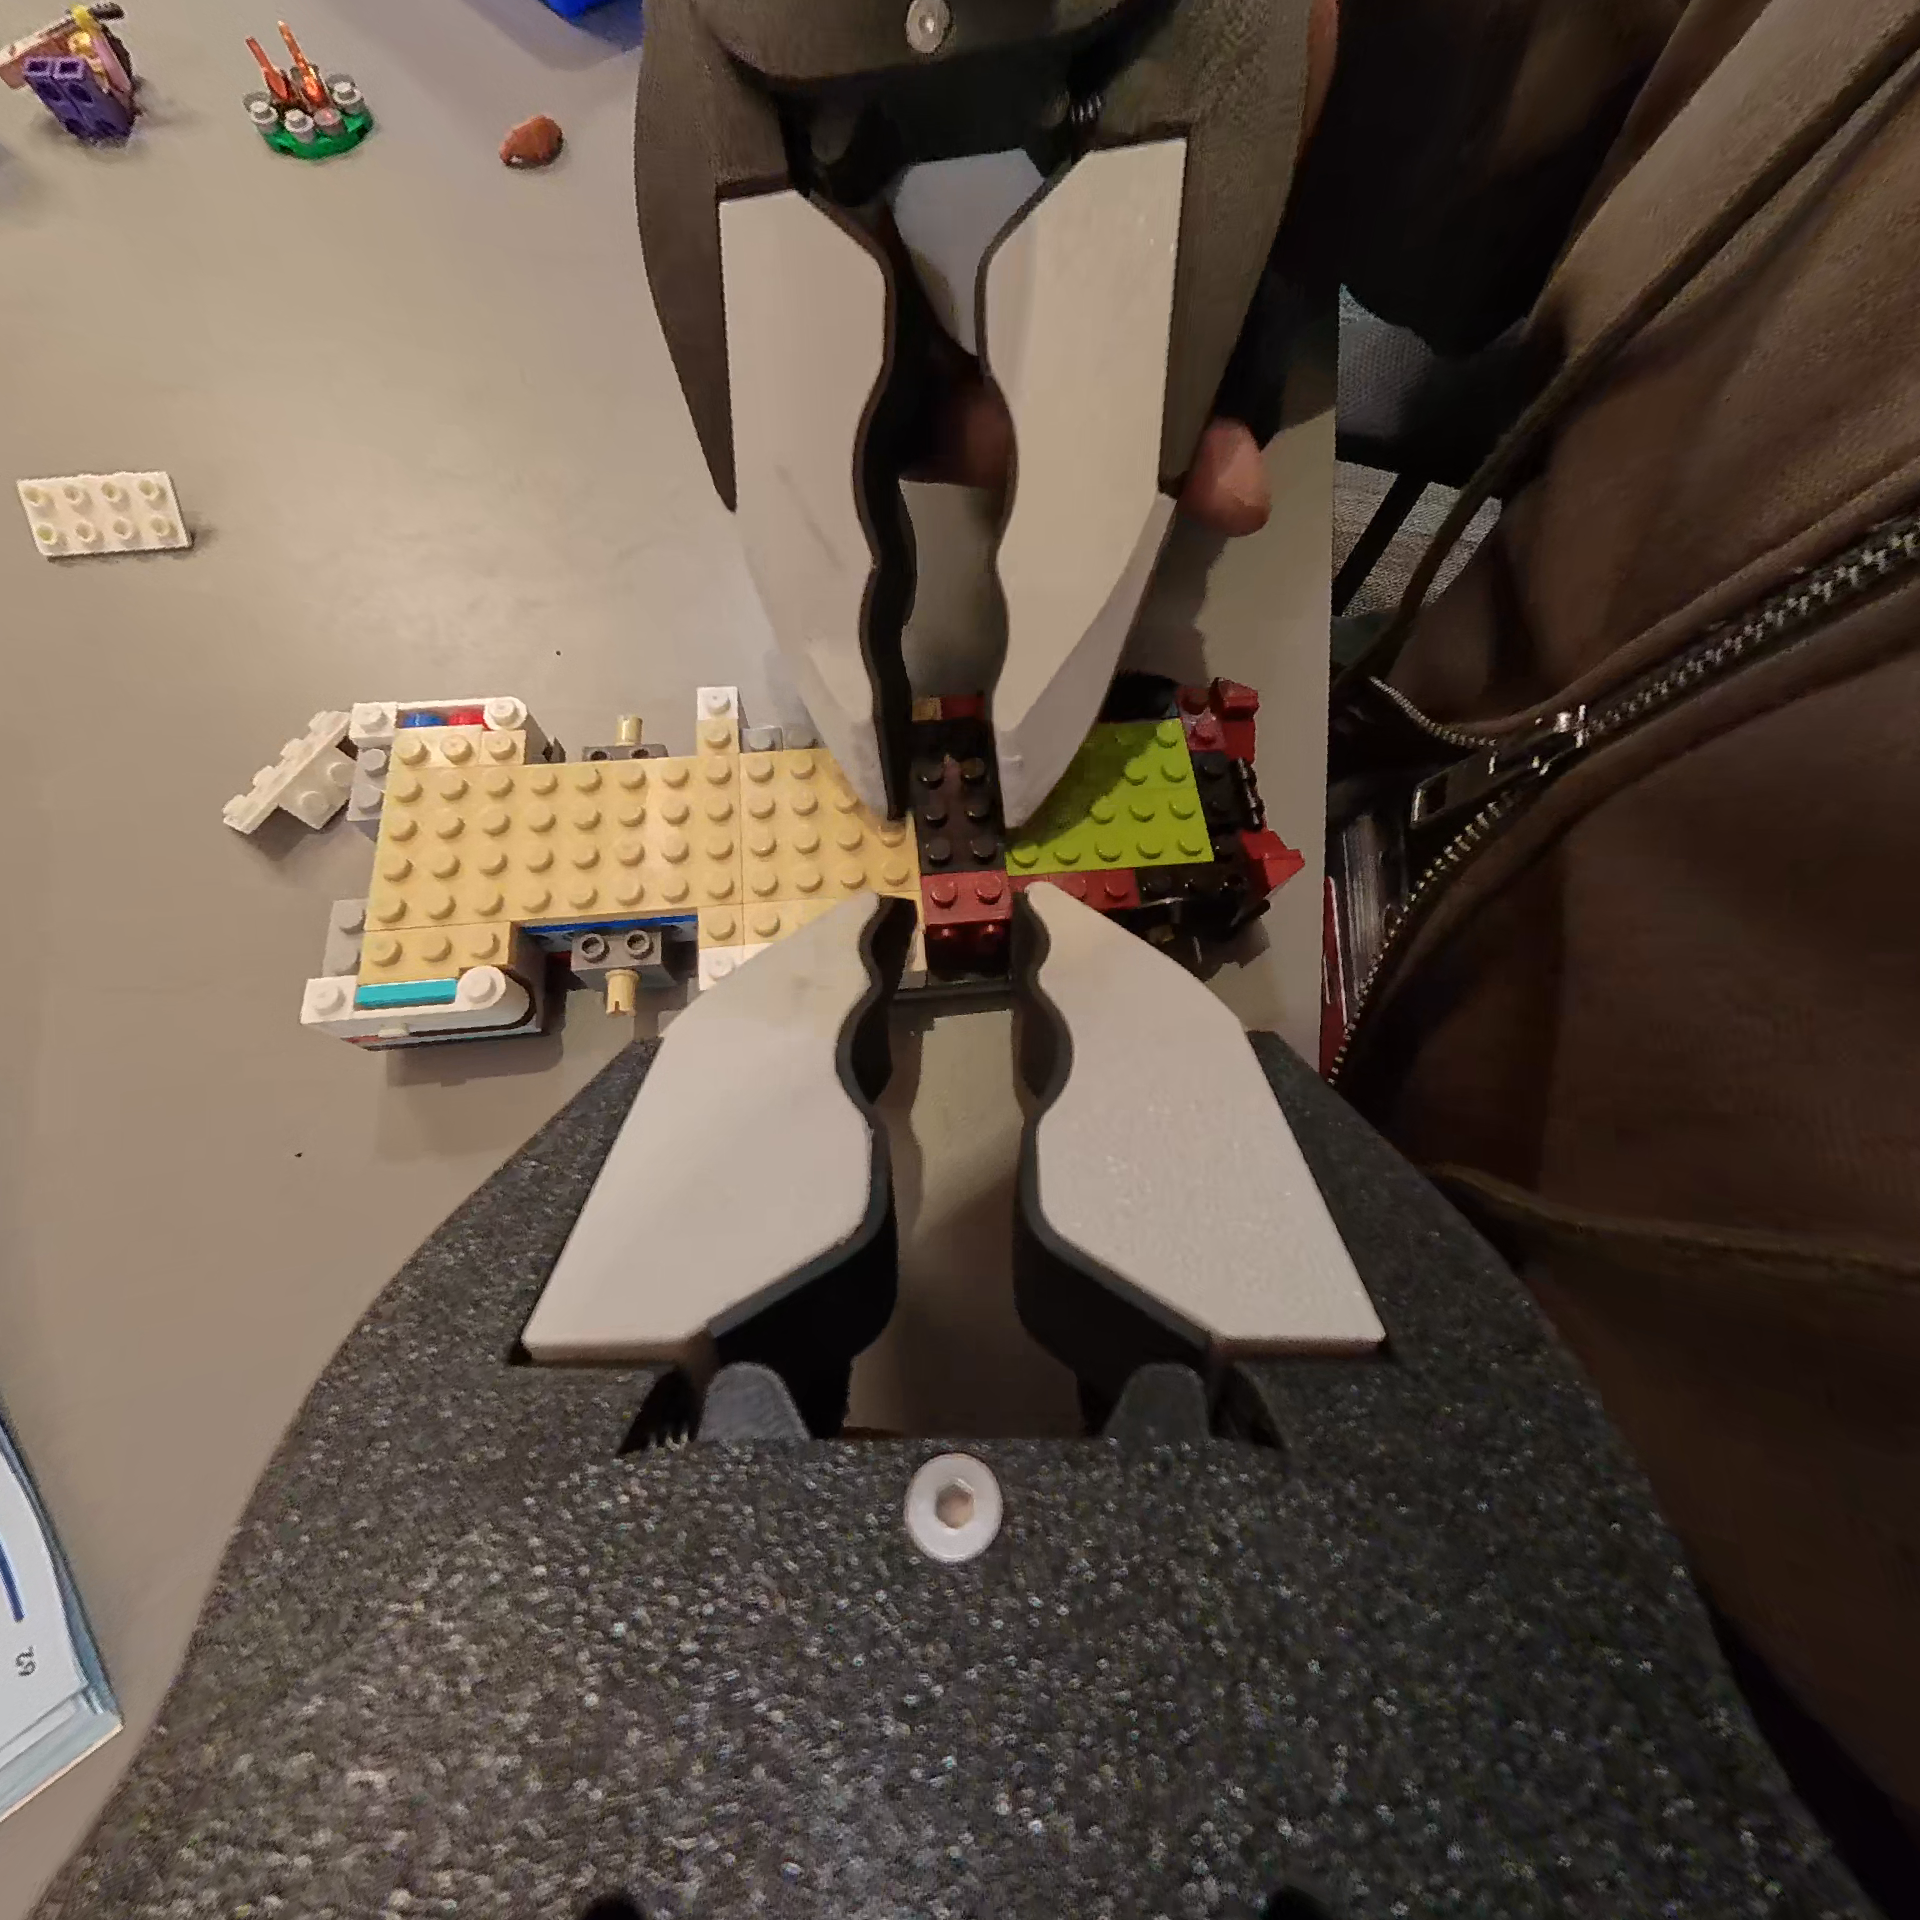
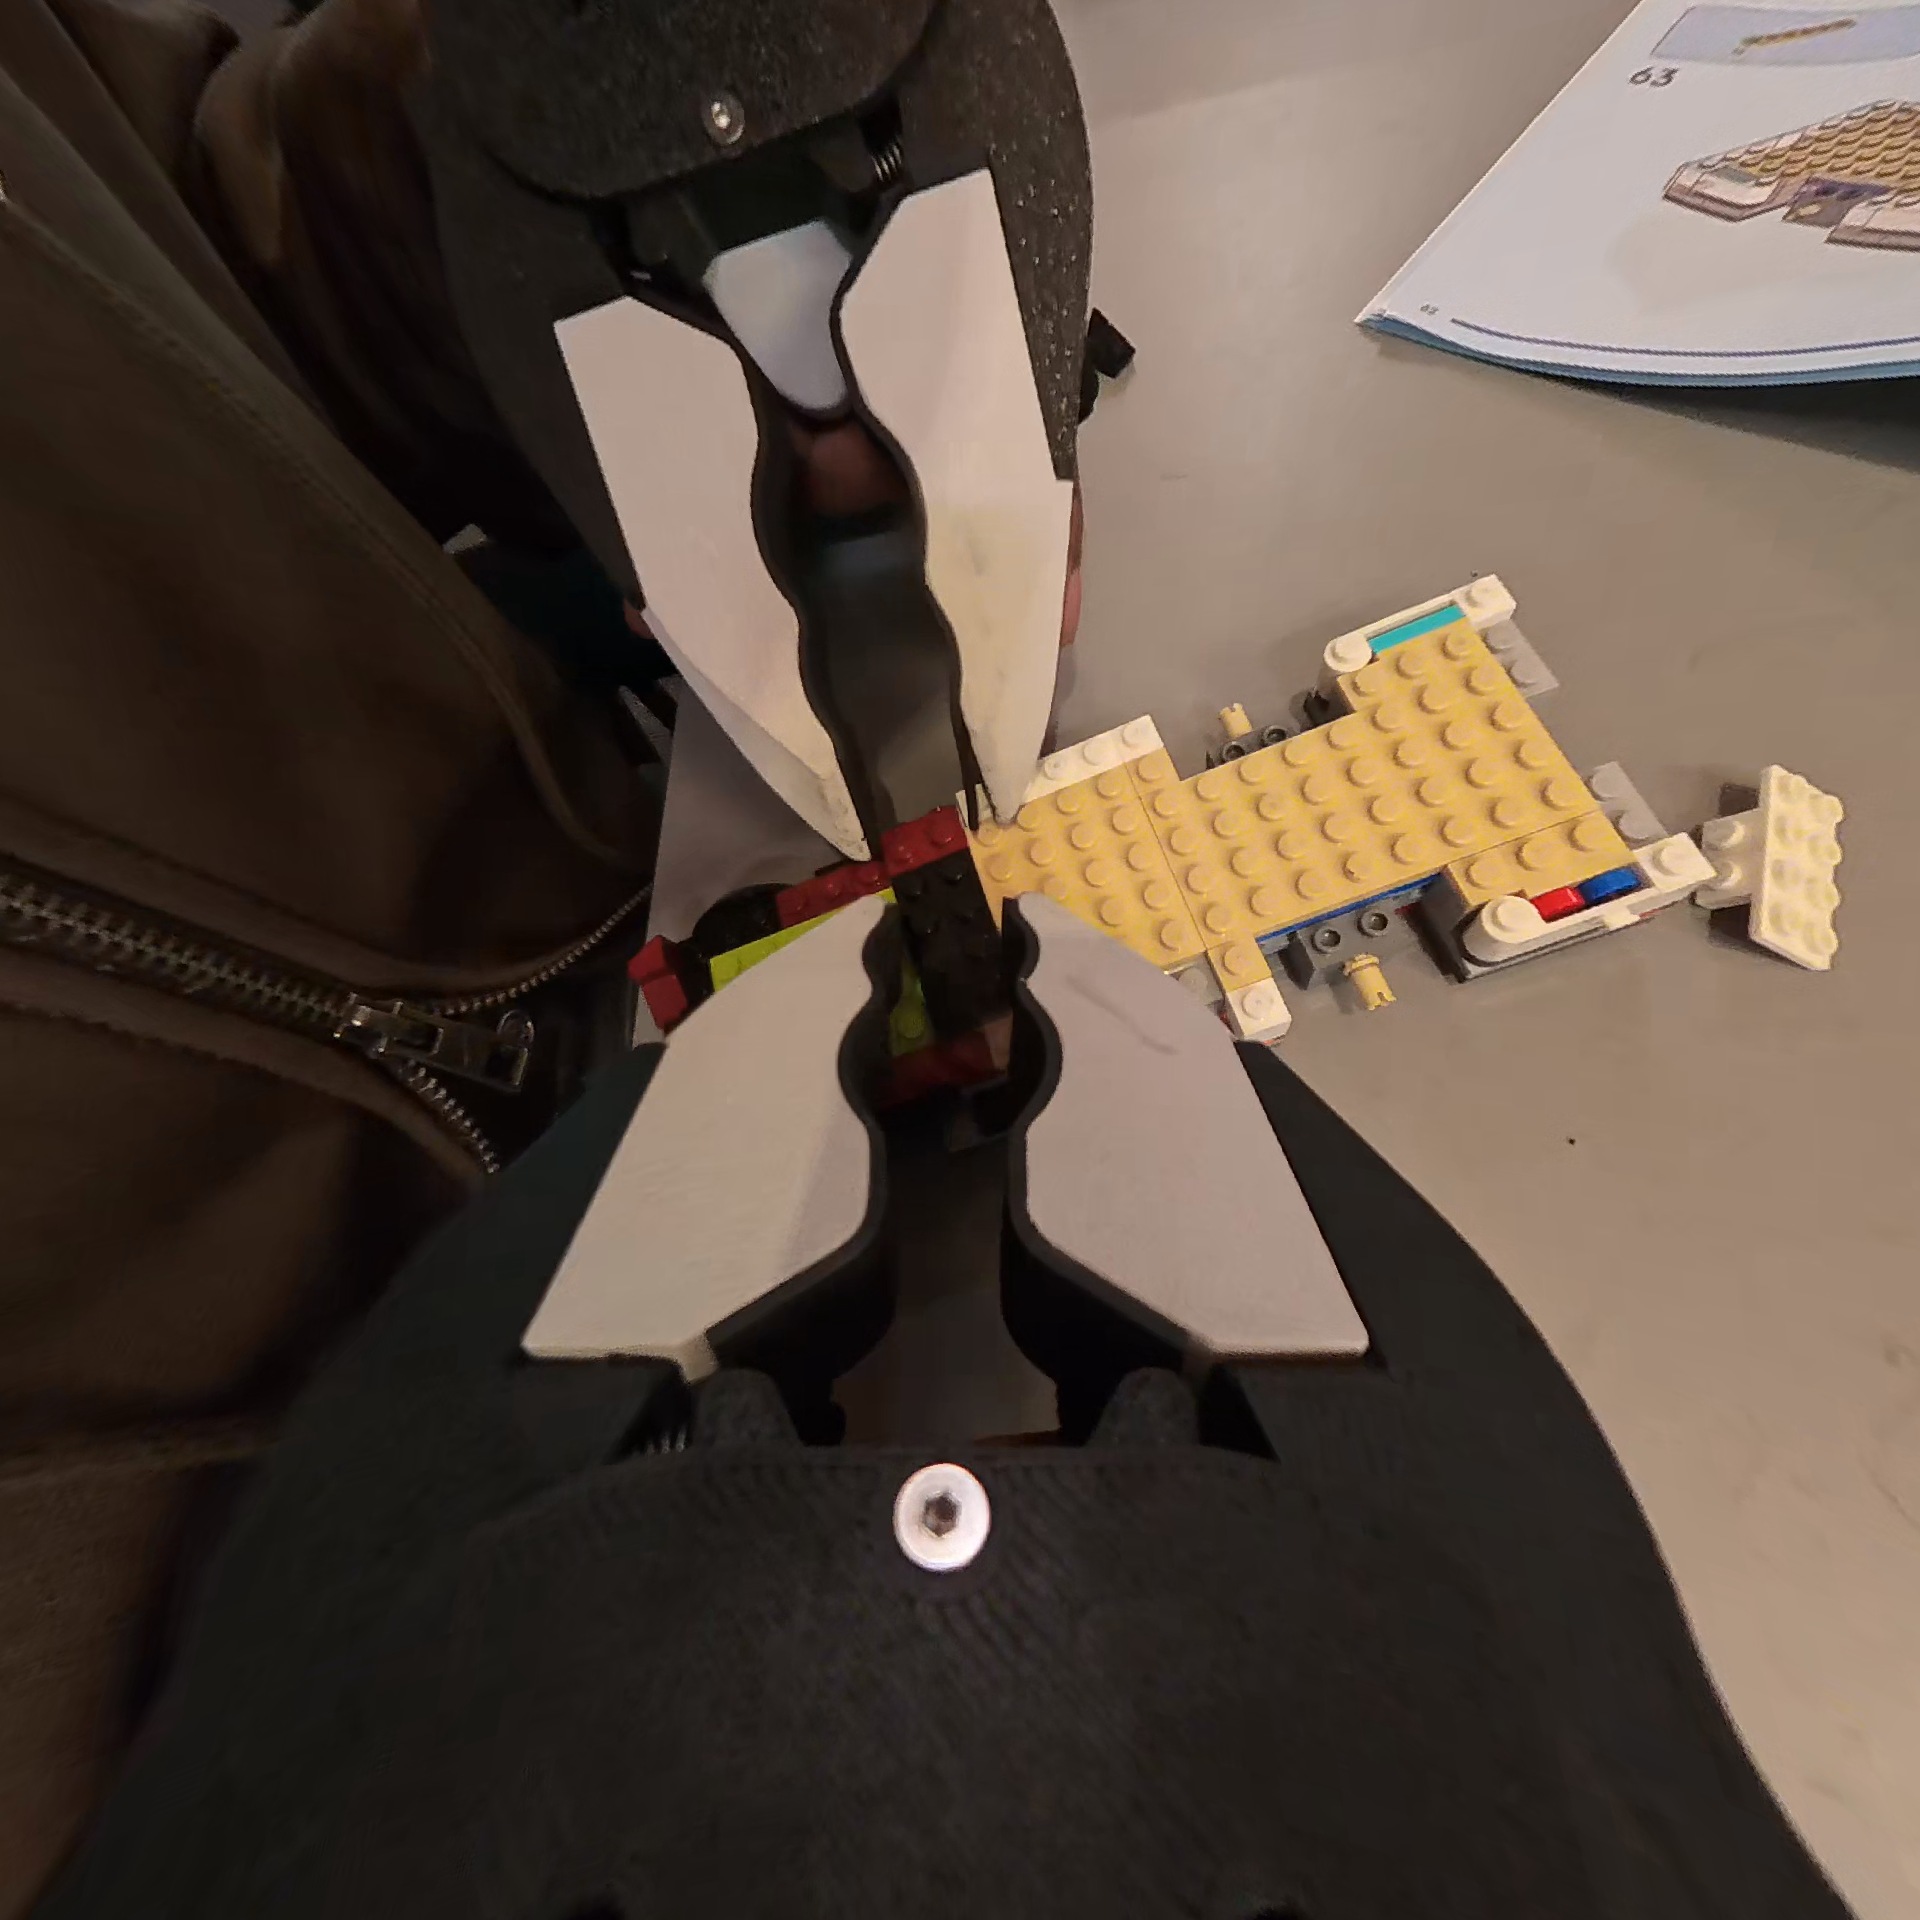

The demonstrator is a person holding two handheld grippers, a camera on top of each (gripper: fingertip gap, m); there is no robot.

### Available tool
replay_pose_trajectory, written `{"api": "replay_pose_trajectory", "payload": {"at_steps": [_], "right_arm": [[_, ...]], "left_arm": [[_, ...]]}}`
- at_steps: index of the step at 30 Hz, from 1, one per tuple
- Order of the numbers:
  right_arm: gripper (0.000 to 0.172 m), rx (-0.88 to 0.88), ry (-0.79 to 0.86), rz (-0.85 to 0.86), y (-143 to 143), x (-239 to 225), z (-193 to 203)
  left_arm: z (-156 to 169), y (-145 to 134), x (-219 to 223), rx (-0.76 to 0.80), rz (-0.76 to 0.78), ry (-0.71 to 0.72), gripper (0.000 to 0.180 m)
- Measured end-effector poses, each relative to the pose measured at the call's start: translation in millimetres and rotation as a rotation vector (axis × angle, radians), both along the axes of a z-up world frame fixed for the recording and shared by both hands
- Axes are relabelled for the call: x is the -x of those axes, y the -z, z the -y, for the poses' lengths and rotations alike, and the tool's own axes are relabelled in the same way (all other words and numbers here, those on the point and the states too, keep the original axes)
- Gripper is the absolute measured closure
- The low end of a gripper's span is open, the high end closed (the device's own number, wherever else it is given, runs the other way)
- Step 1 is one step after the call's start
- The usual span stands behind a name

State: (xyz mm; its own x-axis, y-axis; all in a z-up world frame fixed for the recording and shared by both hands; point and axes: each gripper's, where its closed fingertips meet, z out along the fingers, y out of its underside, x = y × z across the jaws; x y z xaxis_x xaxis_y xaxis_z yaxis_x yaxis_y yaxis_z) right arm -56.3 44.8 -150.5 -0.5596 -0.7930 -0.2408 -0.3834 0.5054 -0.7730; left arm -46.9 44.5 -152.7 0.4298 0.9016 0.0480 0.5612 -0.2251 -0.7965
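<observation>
Clamping both claws, left (image 1: 951, 914) and right (image 2: 940, 935), on the black-and-red brick strip (image 1: 961, 831) from opposite ends, steadying the tan plate model (image 1: 623, 831)

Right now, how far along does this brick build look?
Done: the tan studded deck is assembled, with white and grey edge bricks. In hand: the left gripper clamps the dark red brick, and the right gripper clamps the black plate beside the lime-green plate. Left: a loose white plate lies unattached.
</observation>
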Motion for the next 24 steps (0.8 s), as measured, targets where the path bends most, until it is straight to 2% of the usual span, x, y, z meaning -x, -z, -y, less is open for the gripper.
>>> {"api": "replay_pose_trajectory", "payload": {"at_steps": [8, 12, 16, 24], "right_arm": [[0.154, -0.024, -0.003, -0.014, 0.5, 0.6, -1.1], [0.154, -0.035, 0.000, -0.011, 0.5, 0.5, -1.2], [0.154, -0.043, 0.003, -0.001, 0.5, 0.5, -1.3], [0.154, -0.052, 0.015, -0.008, 0.8, 1.4, -1.6]], "left_arm": [[-2.1, -0.4, 0.7, 0.045, 0.005, 0.016, 0.164], [-2.4, -1.0, 1.7, -0.011, 0.021, 0.005, 0.165], [-2.4, -0.8, 2.0, -0.003, 0.027, 0.010, 0.165], [-2.0, -0.7, 2.4, 0.221, -0.004, 0.075, 0.166]]}}
